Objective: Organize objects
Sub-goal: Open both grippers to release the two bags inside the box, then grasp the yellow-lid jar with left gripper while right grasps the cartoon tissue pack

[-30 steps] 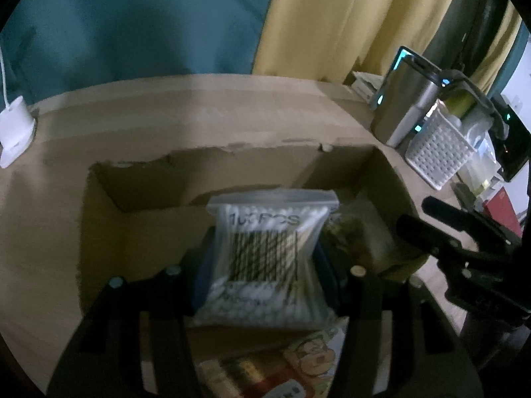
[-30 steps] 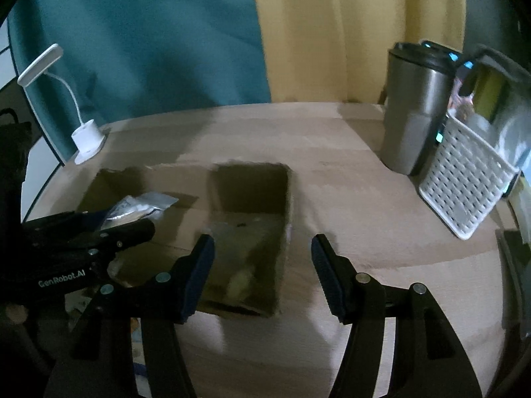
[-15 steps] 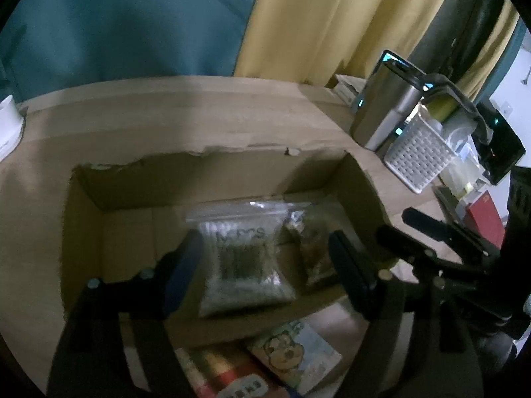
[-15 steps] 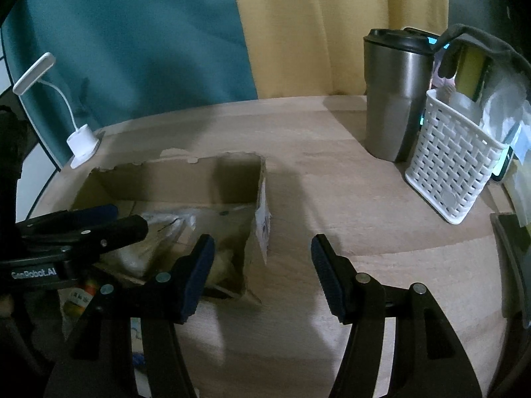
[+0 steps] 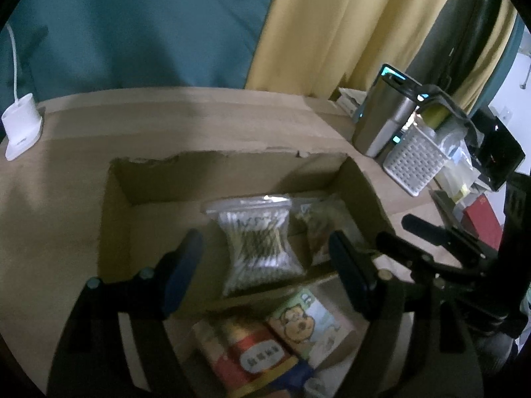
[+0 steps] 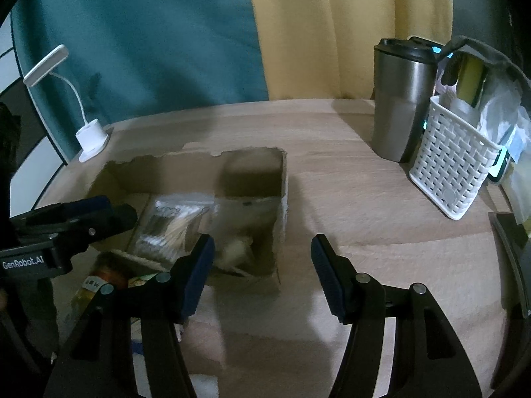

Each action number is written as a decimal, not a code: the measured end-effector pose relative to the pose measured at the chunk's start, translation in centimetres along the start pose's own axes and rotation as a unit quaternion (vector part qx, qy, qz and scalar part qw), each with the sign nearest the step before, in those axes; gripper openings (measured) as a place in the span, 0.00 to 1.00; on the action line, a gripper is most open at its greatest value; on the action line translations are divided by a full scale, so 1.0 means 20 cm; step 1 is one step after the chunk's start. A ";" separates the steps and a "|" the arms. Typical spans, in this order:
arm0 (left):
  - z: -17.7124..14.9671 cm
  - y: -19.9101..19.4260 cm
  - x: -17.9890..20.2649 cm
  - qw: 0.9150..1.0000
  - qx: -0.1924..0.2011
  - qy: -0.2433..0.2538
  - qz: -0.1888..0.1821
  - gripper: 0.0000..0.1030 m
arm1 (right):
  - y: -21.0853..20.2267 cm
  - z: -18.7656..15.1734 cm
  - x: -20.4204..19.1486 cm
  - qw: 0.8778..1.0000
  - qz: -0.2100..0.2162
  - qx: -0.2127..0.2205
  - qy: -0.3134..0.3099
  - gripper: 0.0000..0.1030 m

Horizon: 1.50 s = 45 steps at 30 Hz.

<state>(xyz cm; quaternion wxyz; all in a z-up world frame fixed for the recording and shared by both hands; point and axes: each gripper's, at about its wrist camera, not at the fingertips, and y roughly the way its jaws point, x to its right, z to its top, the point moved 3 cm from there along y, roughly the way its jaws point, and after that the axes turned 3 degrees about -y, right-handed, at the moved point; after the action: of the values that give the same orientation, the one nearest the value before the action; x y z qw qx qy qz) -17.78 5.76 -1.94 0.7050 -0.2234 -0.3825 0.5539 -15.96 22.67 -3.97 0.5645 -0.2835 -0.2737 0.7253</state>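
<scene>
You've let go: a second ago your left gripper (image 5: 265,258) was clamped on the bag of cotton swabs (image 5: 260,252), and now that bag lies flat on the floor of the cardboard box (image 5: 116,219) while your tongs stand wide apart and empty above the box's near wall. Right of the swabs, at about three o'clock from them and just beside, sits a second clear bag (image 5: 320,232) with brownish contents, tucked against the box's right wall. Outside the box, at six o'clock from the swabs, a red can (image 5: 247,355) and a cartoon-bear carton (image 5: 307,323) lie touching side by side on the wooden table (image 5: 205,122). Your right gripper (image 6: 262,265) hangs wide and empty too, its left finger over the box's near right corner, its right finger over bare table. From that view the swabs (image 6: 169,225) show in the middle of the box, with your left tool at nine o'clock. Off at two o'clock stand the steel tumbler (image 6: 398,106) and, just beside it, the white woven basket (image 6: 454,169). At ten o'clock, well apart from the box, the little white desk lamp (image 6: 89,136) stands.
</scene>
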 end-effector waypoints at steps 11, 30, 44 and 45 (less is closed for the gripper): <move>-0.07 -0.09 -0.05 1.000 0.009 -0.008 0.003 0.77 | -0.05 -0.02 -0.08 1.000 0.001 0.001 -0.012 0.62; -0.18 -0.16 -0.10 1.000 0.005 -0.010 0.002 0.77 | -0.07 -0.07 -0.20 0.999 0.011 -0.005 -0.031 0.67; -0.25 -0.17 -0.14 1.000 0.004 -0.018 0.025 0.77 | -0.05 -0.13 -0.23 0.999 0.022 -0.018 -0.039 0.67; -0.26 -0.17 -0.14 1.000 0.001 -0.019 0.024 0.77 | -0.05 -0.13 -0.24 0.999 0.023 -0.019 -0.039 0.67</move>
<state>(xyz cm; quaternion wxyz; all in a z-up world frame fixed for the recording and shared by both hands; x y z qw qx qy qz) -11.83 2.65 -3.48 0.6842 -0.2213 -0.3894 0.5755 -12.51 18.42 -4.64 0.5312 -0.2717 -0.3032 0.7430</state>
